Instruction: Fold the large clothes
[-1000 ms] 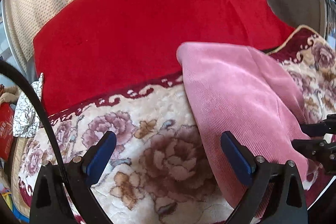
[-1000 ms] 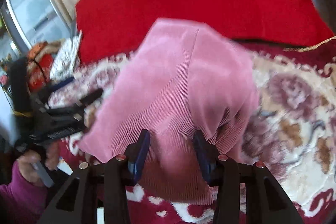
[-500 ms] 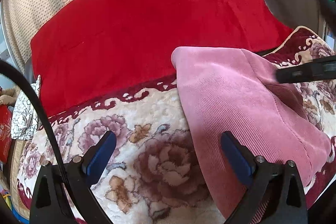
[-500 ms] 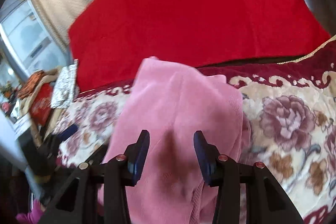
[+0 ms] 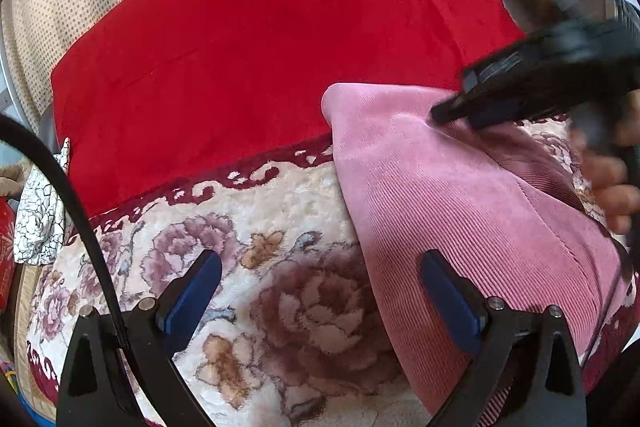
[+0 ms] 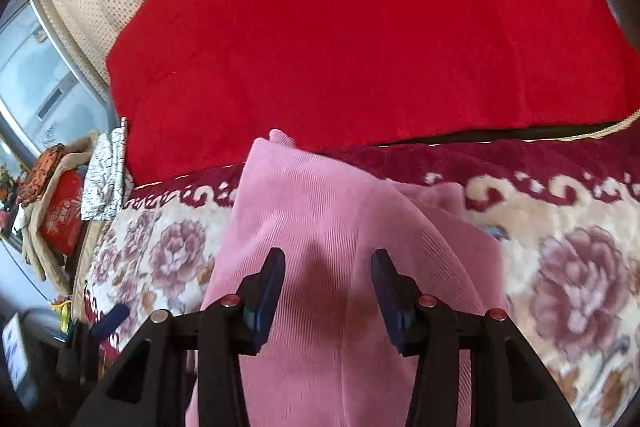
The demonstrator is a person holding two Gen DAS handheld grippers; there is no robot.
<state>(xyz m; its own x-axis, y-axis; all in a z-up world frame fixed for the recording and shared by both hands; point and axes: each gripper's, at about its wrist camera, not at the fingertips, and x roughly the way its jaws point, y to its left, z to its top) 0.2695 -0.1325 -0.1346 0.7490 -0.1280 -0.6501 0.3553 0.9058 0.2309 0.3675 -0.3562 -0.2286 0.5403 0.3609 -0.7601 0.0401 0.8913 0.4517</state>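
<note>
Cloth [image 5: 460, 219] lies now on the bed, a pink ribbed piece folded into a long strip, with its far end touching the edge of the red quilt [image 5: 260, 59] and the rest over the flowered blanket [image 5: 280, 299]. One second ago my right gripper [image 6: 326, 287] was low at the near edge, with the cloth bunched and a bit raised between its fingers. Now it has come up and forward, and it hovers above the upper half of the strip. Its jaws stand apart with nothing between them, only a shadow on the cloth below. In the left view this gripper appears blurred above the far end, so it is moving. My left gripper [image 5: 320, 301] has almost not moved; it waits wide open over the blanket, just beside the left side of the strip, and holds nothing.

I judge that one fold is finished and laid down. The right side still shows a loose layer that sticks out toward the blanket. The next step, I think, is to smooth this or to fold the strip once more across.
</note>
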